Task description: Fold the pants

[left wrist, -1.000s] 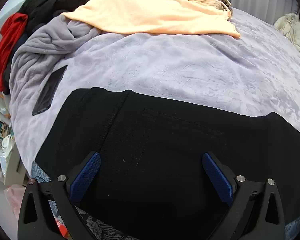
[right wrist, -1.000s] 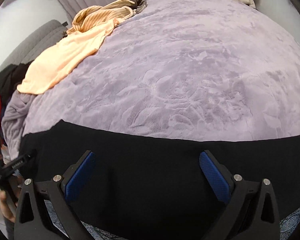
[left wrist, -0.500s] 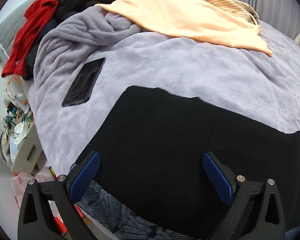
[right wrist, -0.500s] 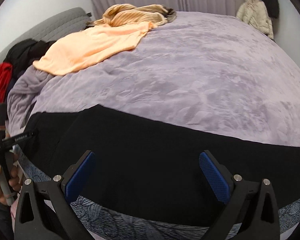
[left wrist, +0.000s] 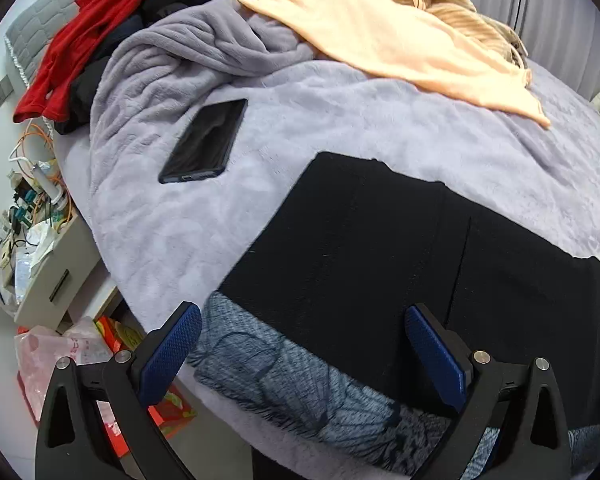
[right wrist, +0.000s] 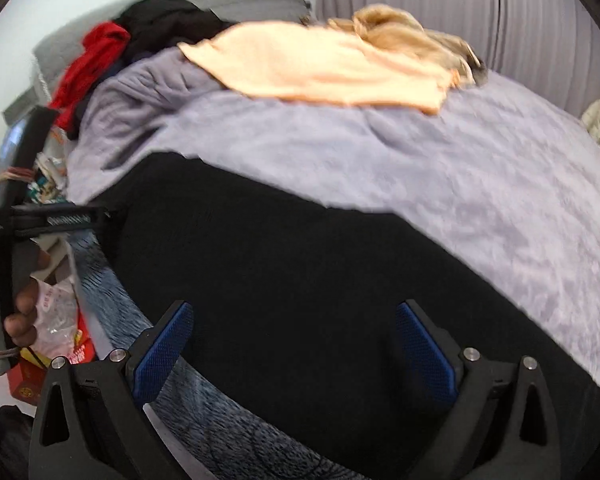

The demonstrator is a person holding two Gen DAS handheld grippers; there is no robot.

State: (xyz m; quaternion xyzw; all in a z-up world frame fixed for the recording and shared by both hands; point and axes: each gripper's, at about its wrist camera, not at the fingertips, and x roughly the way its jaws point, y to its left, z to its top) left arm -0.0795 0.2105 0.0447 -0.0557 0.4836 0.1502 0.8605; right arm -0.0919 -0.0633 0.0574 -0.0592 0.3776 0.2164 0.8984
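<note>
Black pants (left wrist: 400,248) lie flat along the near edge of a lilac-covered bed (left wrist: 340,128); they also fill the lower half of the right wrist view (right wrist: 300,280). My left gripper (left wrist: 302,344) is open and empty, its blue pads above the pants' left end near the bed edge. My right gripper (right wrist: 296,344) is open and empty over the middle of the pants. The left gripper's handle and the hand on it show at the left in the right wrist view (right wrist: 16,240).
A dark phone (left wrist: 204,142) lies on the blanket left of the pants. A peach garment (left wrist: 388,44), a striped one (left wrist: 456,12) and red and black clothes (left wrist: 84,28) lie at the back. A cluttered nightstand (left wrist: 40,248) and bags (left wrist: 76,356) stand left of the bed.
Both cameras have swung left and pulled back. The pants' left end and the bed's edge have come into view. Both grippers stay open.
</note>
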